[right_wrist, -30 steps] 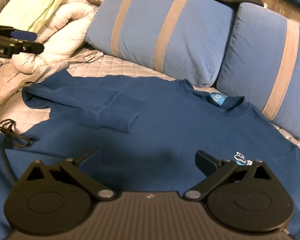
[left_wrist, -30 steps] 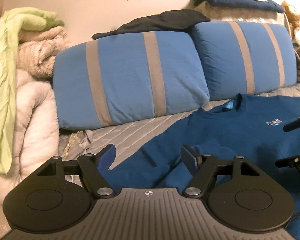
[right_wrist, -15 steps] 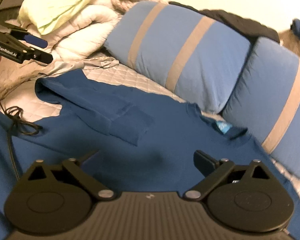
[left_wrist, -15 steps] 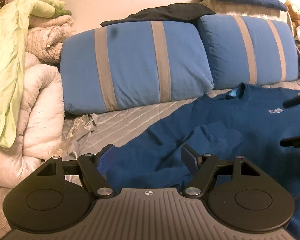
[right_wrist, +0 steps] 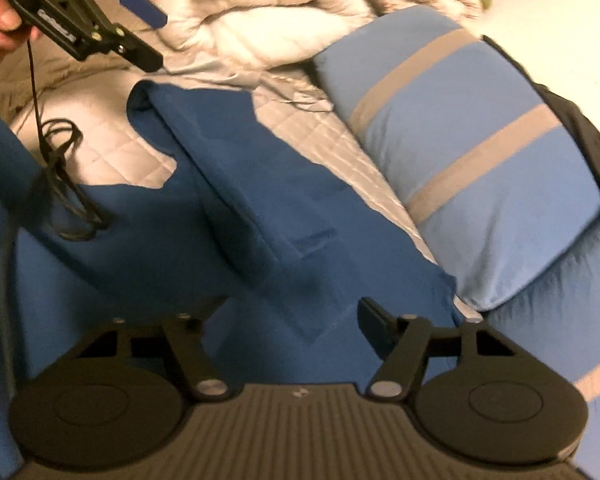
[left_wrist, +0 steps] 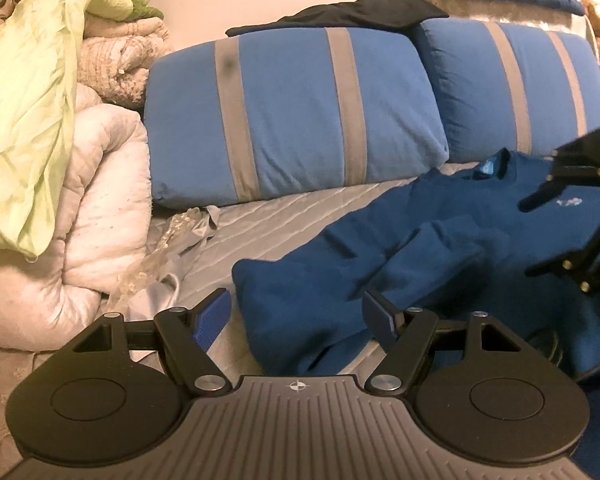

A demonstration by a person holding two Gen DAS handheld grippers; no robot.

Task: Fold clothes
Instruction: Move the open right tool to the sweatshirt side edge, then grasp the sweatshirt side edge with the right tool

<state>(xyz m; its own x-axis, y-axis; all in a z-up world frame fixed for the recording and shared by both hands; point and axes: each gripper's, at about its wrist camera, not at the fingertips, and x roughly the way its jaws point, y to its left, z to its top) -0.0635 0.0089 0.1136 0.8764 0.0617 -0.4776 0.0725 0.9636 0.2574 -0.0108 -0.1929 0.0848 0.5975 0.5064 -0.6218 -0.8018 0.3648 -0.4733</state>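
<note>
1. Because one sleeve (left_wrist: 432,256) is already laid across it, we judge the blue sweatshirt (left_wrist: 380,280), spread flat on the quilted bed (left_wrist: 284,216), partly folded.
2. We hold both the left gripper (left_wrist: 296,314) and the right gripper (right_wrist: 296,316) above it, jaws apart, empty.
3. Striped pillows (left_wrist: 300,120) lean behind.

Soft matt knit sweater (left_wrist: 440,248); quilted, faintly shiny cover (left_wrist: 284,216) ahead; matt black plastic left gripper (left_wrist: 296,316), ribbed blue pads (left_wrist: 212,316).

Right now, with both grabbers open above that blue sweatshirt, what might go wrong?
The black cable lies looped on the sweatshirt, so it could get folded in or snag. The sleeve is already doubled over the body; a grab by the left gripper might pinch several layers and bunch the fold.
</note>
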